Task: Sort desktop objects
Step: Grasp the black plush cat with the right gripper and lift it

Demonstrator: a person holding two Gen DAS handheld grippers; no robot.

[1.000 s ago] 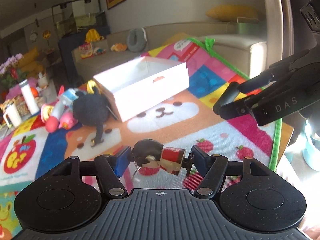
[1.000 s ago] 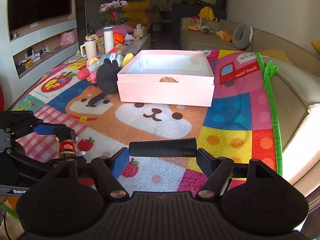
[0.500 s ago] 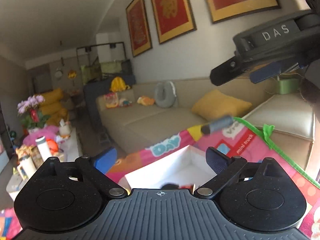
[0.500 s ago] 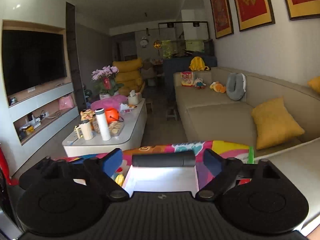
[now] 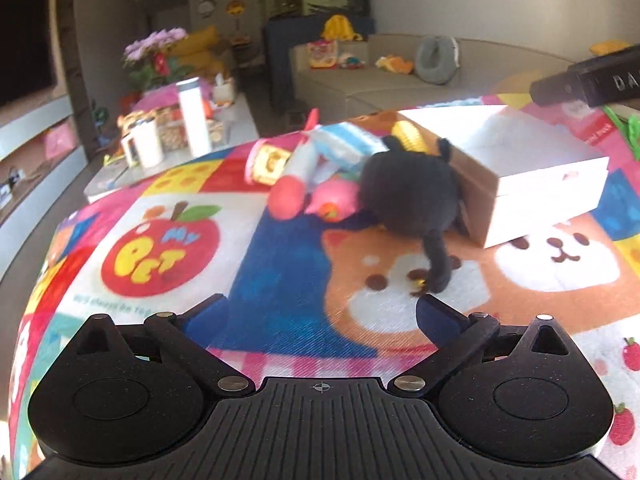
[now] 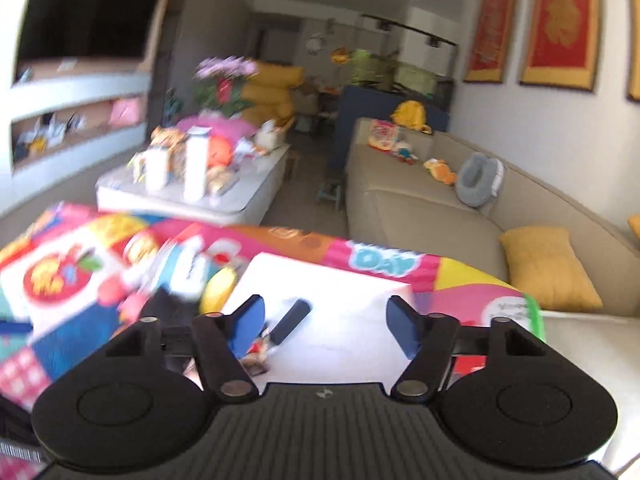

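Observation:
A white open box (image 5: 552,184) stands on the colourful play mat (image 5: 280,264). My left gripper (image 5: 322,316) is open and empty, low over the mat, in front of a black plush toy (image 5: 408,196) that leans on the box's left side. Beside the plush lie a red, white and blue toy (image 5: 316,160) and a yellow corn toy (image 5: 408,136). My right gripper (image 6: 325,322) is open and empty above the box (image 6: 332,280). A black cylinder (image 6: 291,319) and a small red figure (image 6: 260,346) lie inside the box. Part of the right gripper shows in the left wrist view (image 5: 588,80).
A low white coffee table (image 5: 168,152) with a bottle, mugs and flowers stands beyond the mat. A beige sofa (image 6: 460,216) with a yellow cushion (image 6: 548,268) runs along the right. A TV wall with shelves is at the left.
The left gripper let go of the small figure and swung down left toward the plush toy. The right gripper opened and released the black cylinder, which now lies in the box.

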